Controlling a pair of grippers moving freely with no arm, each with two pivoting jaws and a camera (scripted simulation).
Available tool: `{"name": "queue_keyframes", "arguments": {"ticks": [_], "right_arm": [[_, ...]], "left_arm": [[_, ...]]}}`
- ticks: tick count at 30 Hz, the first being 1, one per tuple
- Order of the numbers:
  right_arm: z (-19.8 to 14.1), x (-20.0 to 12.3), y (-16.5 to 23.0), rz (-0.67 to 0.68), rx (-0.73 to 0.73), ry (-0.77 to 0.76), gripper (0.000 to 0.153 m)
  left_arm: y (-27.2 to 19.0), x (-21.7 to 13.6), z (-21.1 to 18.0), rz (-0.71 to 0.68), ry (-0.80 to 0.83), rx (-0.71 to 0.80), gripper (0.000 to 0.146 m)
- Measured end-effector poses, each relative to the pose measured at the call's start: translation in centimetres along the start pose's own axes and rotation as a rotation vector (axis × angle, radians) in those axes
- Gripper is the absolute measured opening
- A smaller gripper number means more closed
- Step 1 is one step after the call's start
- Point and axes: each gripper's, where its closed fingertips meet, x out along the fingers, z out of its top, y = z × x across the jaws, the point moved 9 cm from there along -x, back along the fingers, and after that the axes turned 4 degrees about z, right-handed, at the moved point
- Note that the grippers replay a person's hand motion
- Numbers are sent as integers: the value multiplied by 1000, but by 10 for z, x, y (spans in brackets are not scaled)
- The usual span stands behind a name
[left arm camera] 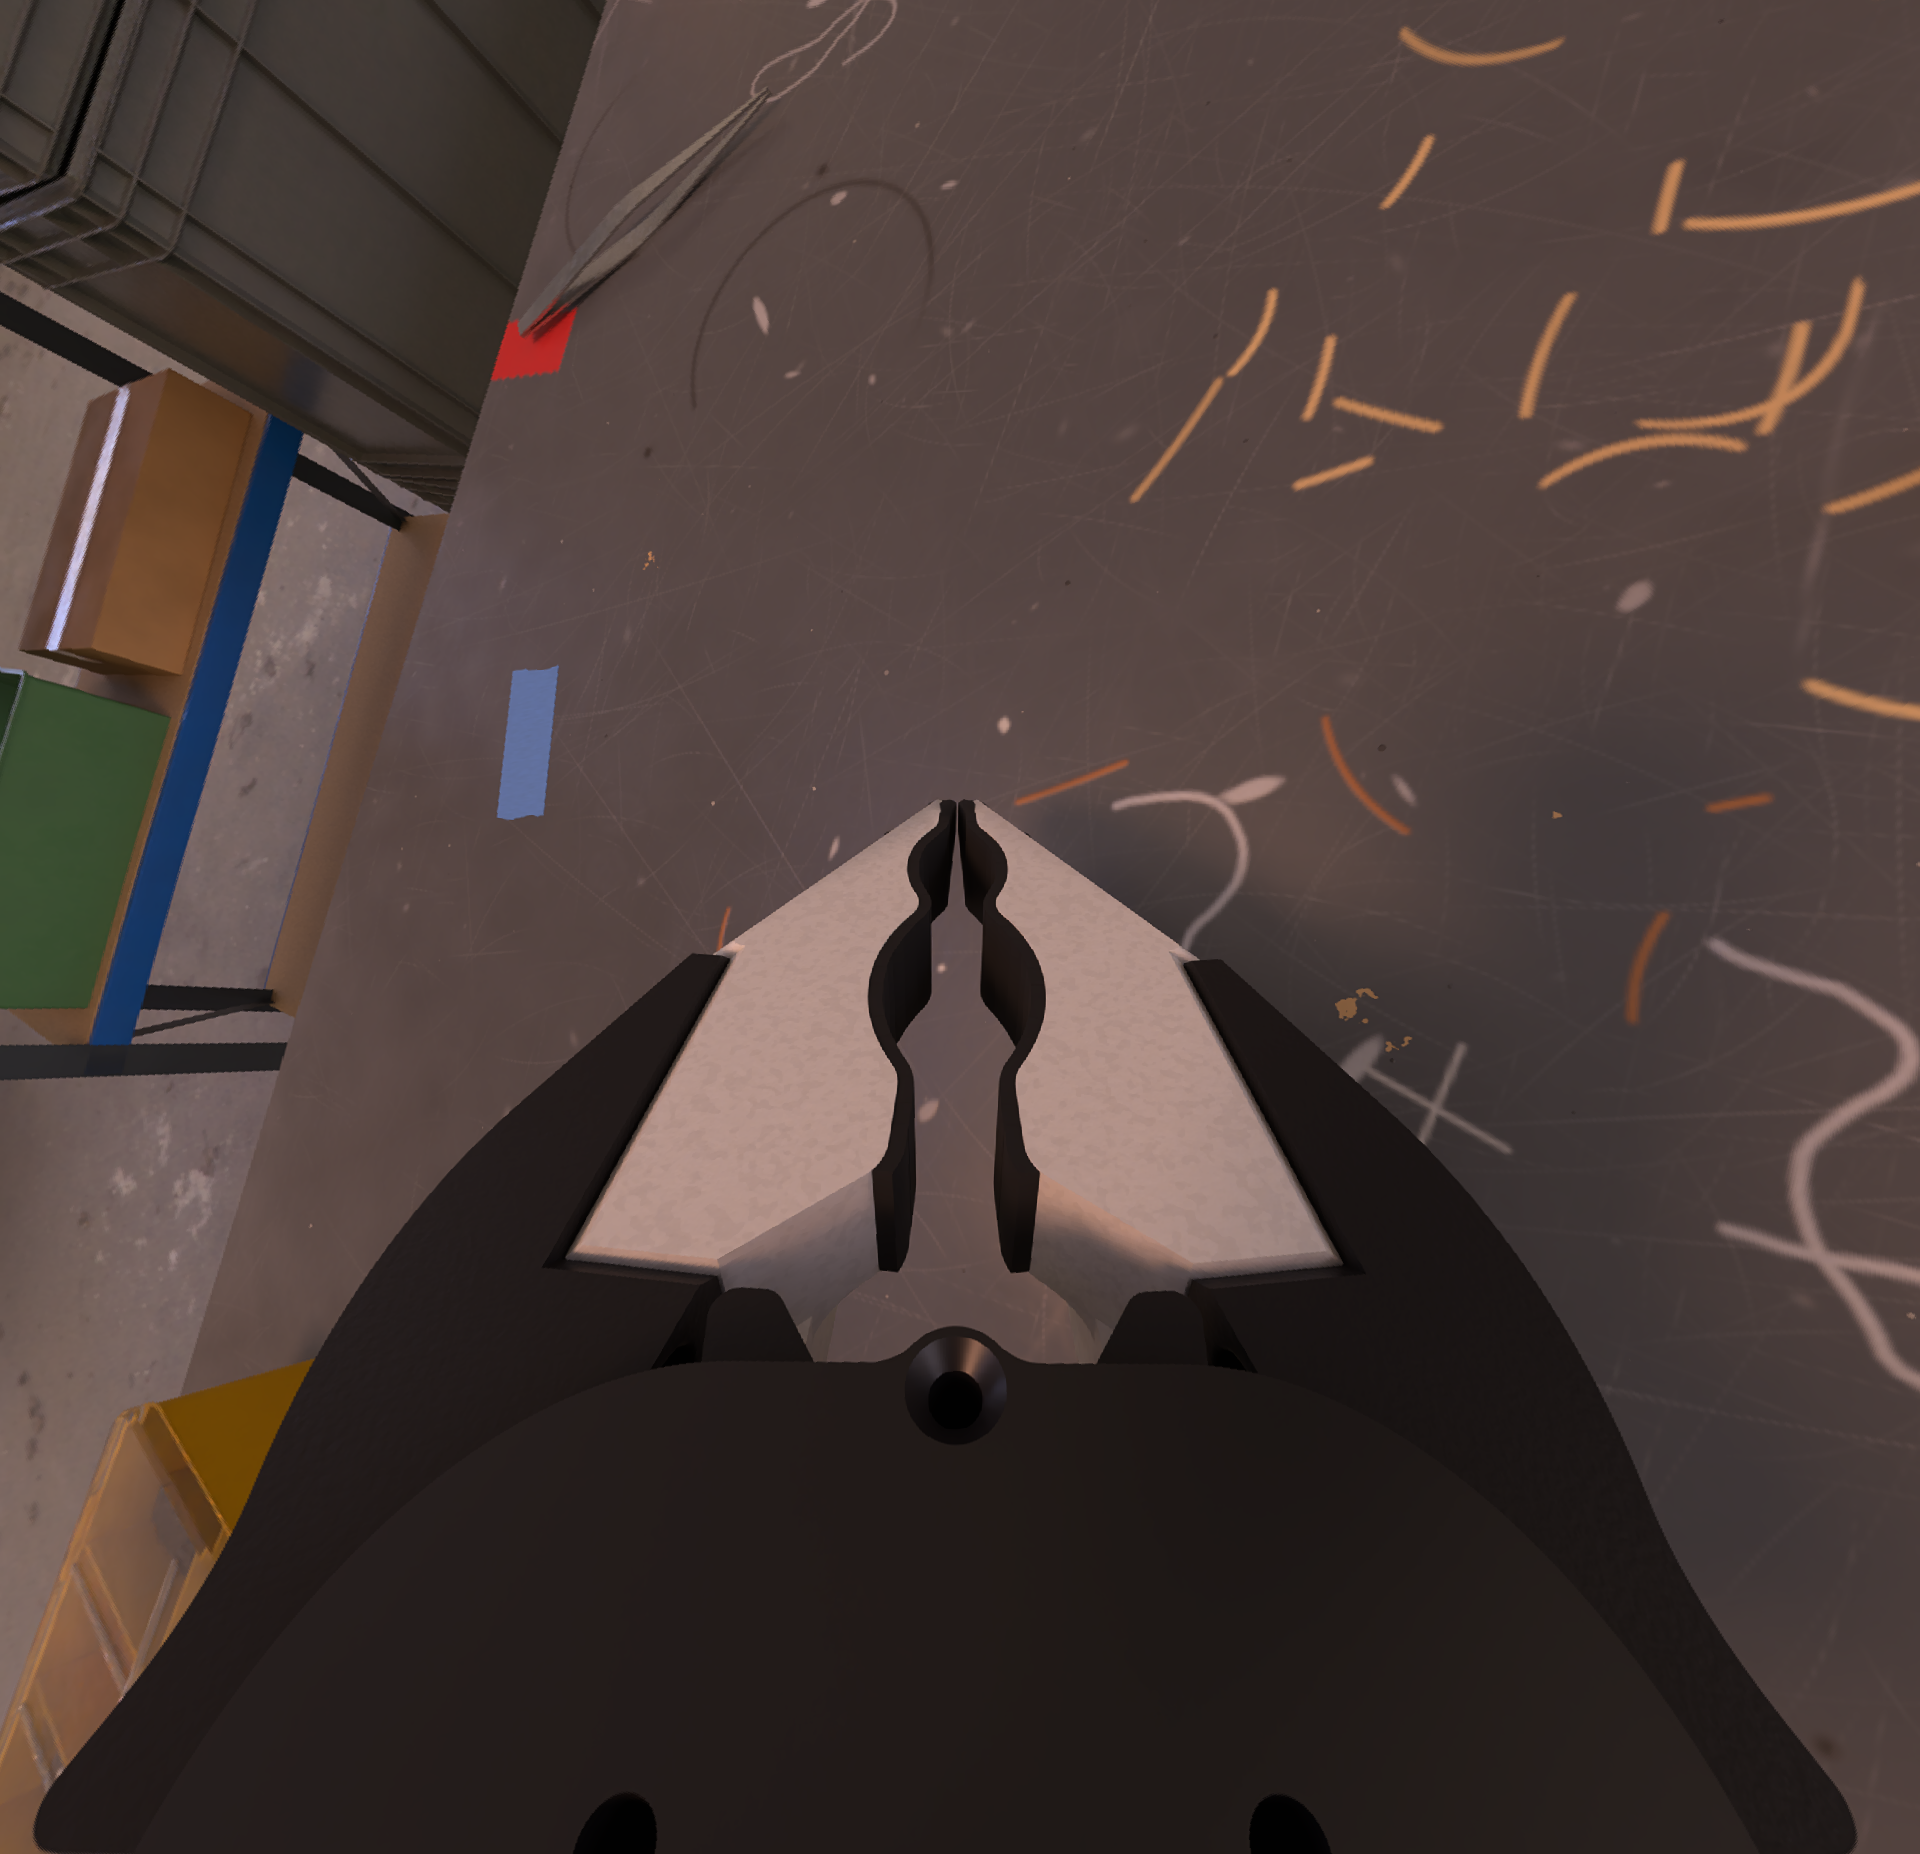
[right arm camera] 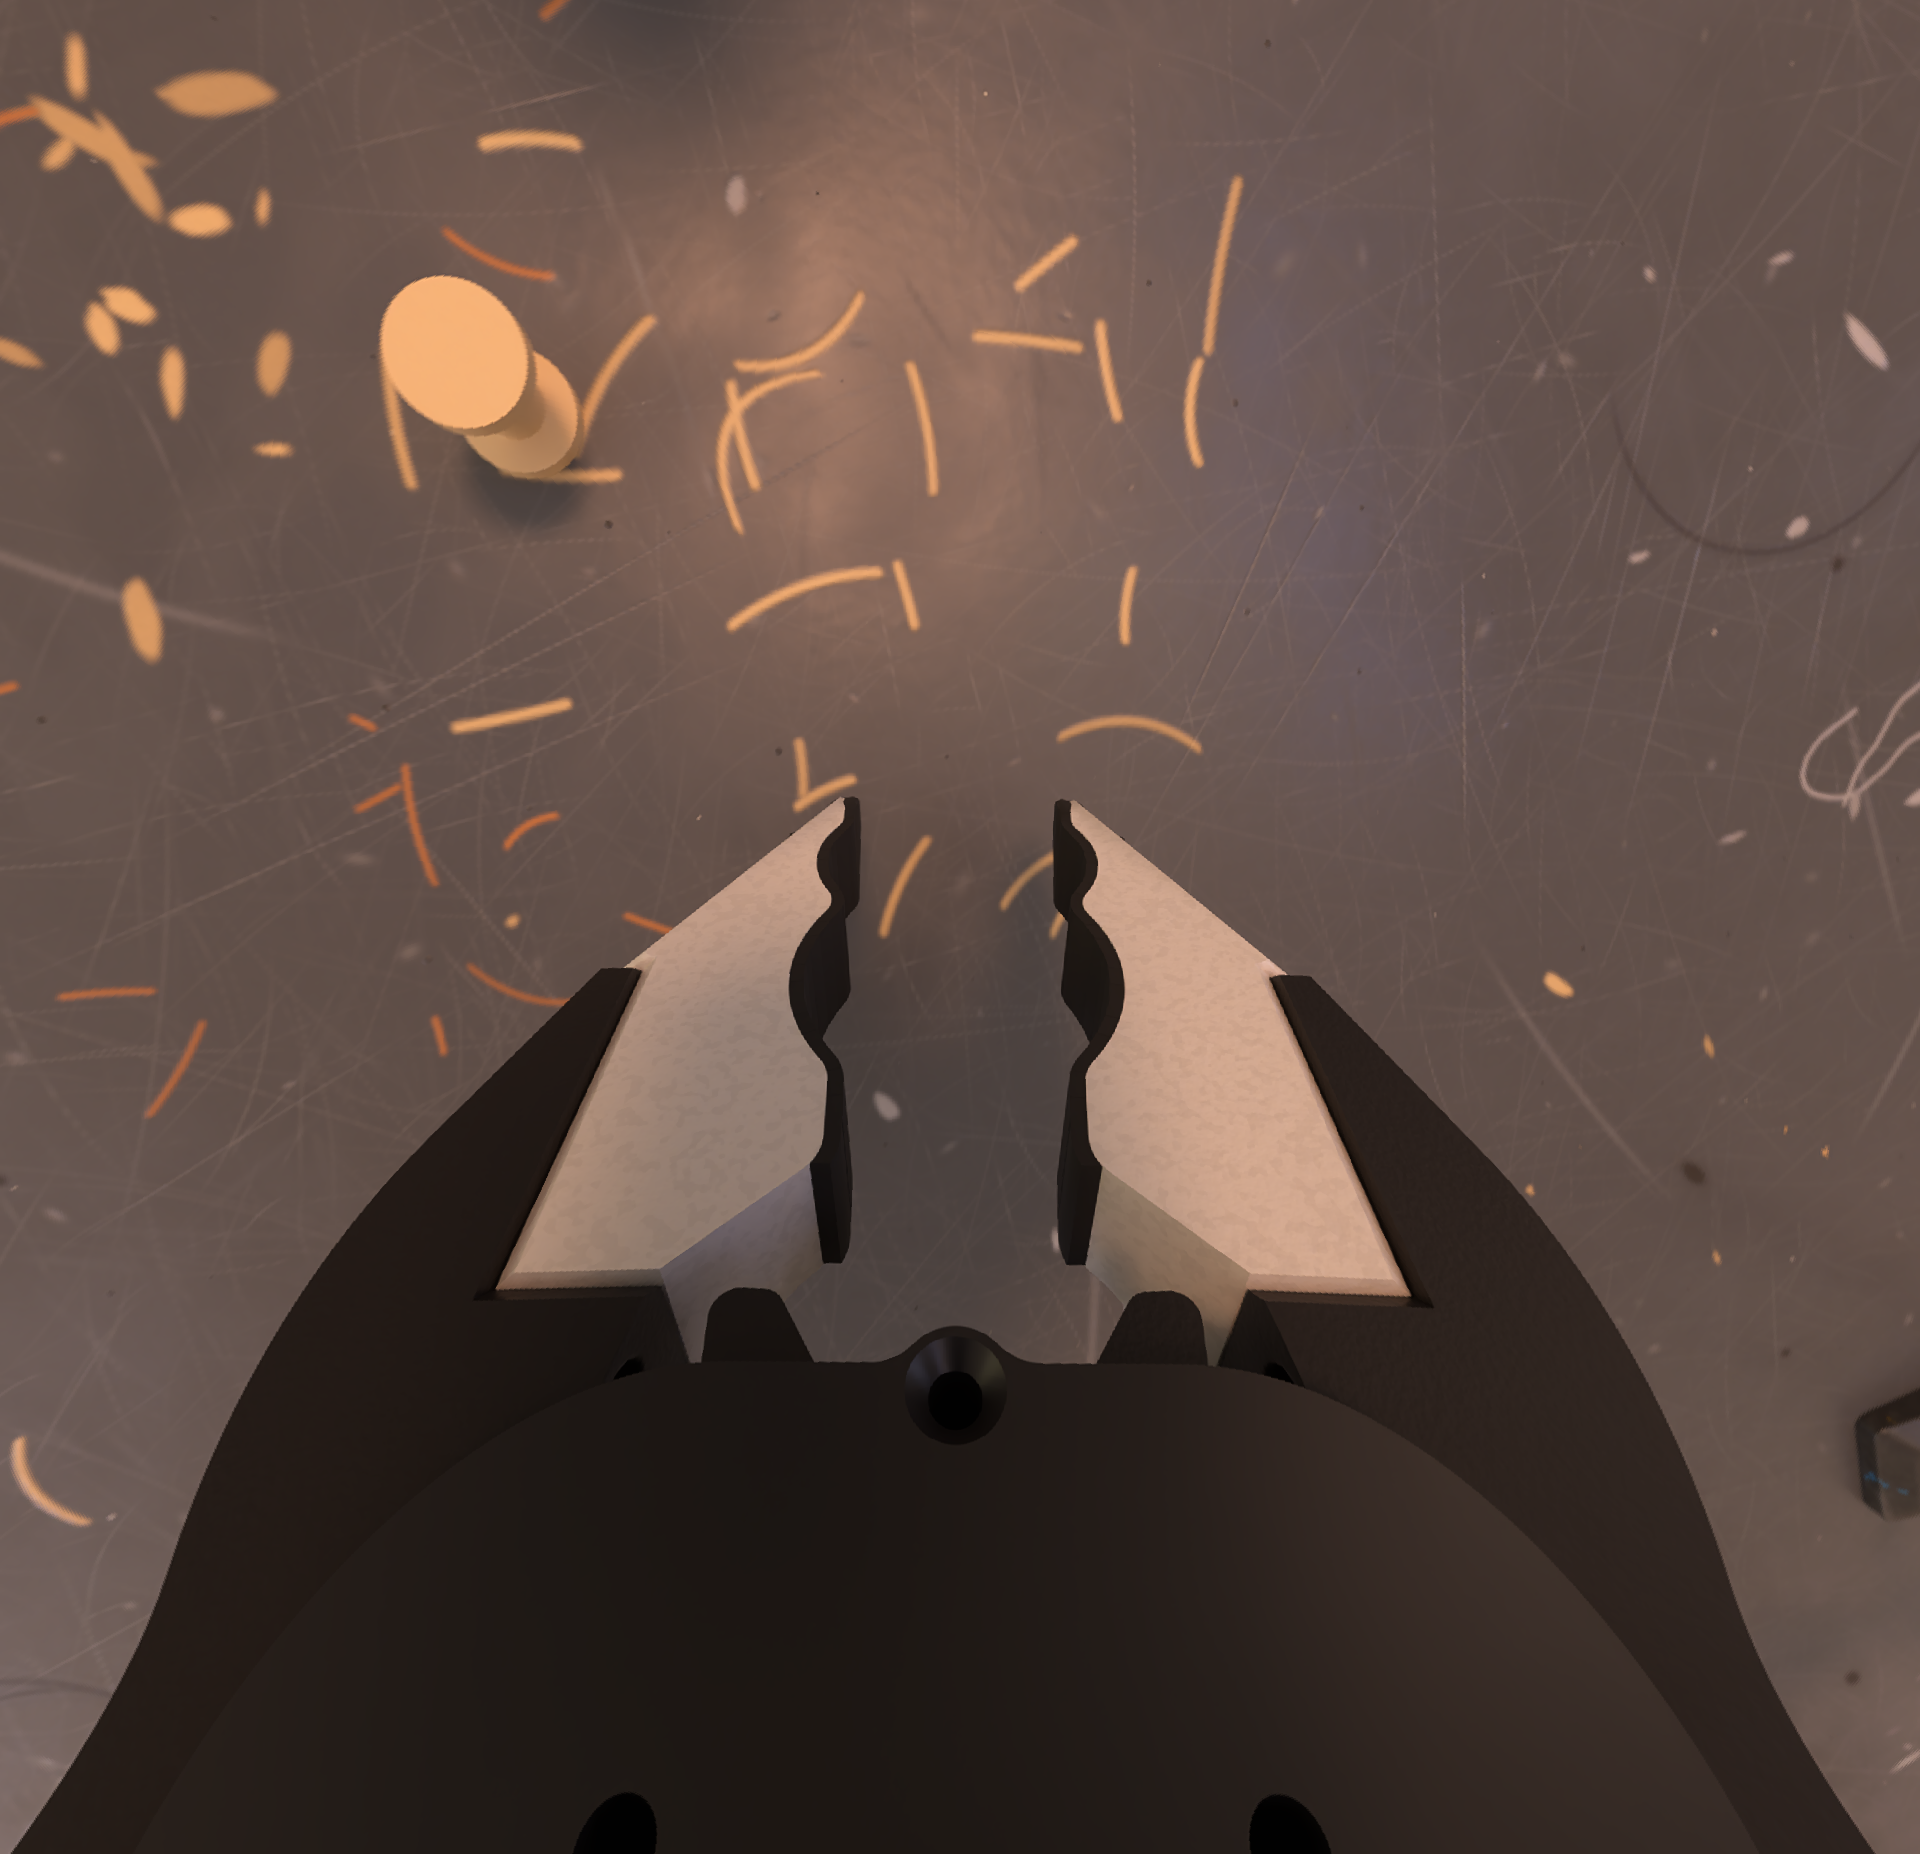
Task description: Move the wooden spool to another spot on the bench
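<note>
In the left wrist view we look down past the bench [left arm camera: 1039, 516] edge at a grey crate [left arm camera: 260, 142], a brown box [left arm camera: 135, 526], a green box [left arm camera: 62, 848] and a yellow bin [left arm camera: 177, 1472] off the bench, all on the left. Moving right along the bench edge we see tweezers [left arm camera: 644, 215] lying on a red tape patch [left arm camera: 535, 350], with a blue tape strip [left arm camera: 528, 742] nearer us. Our left gripper [left arm camera: 956, 812] hangs over bare bench, clenched with its tips together and nothing between them. Right of it lie tan shavings [left arm camera: 1558, 381] and pale thread scraps [left arm camera: 1849, 1129]. No spool shows here.

In the right wrist view the spool [right arm camera: 473, 386] stands upright on the bench [right arm camera: 1455, 661] at upper left, among wood chips [right arm camera: 125, 173], apart from both grippers. Our right gripper [right arm camera: 956, 817] hovers over the shavings [right arm camera: 810, 589], released, its jaws parted and empty, well short of the spool and to its right. A small dark block [right arm camera: 1891, 1461] sits at the far right edge.

We judge the task is at the approach step: the spool is not yet grasped. Next we need to swing the right gripper left and forward, bring the spool between the fingers at its narrow waist under the top flange, and close. Then we lift and set it upright elsewhere. The flange may slip if we pinch too high
</note>
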Motion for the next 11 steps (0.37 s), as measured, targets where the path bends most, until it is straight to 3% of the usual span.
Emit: {"name": "queue_keyframes", "arguments": {"ticks": [5,11], "right_arm": [[4,18,-3,36,-15,35,22],[21,25,23,142,-93,28,5]], "left_arm": [[0,0,-1,0,4,2,0],[0,-2,1,0,3,11,0]]}}
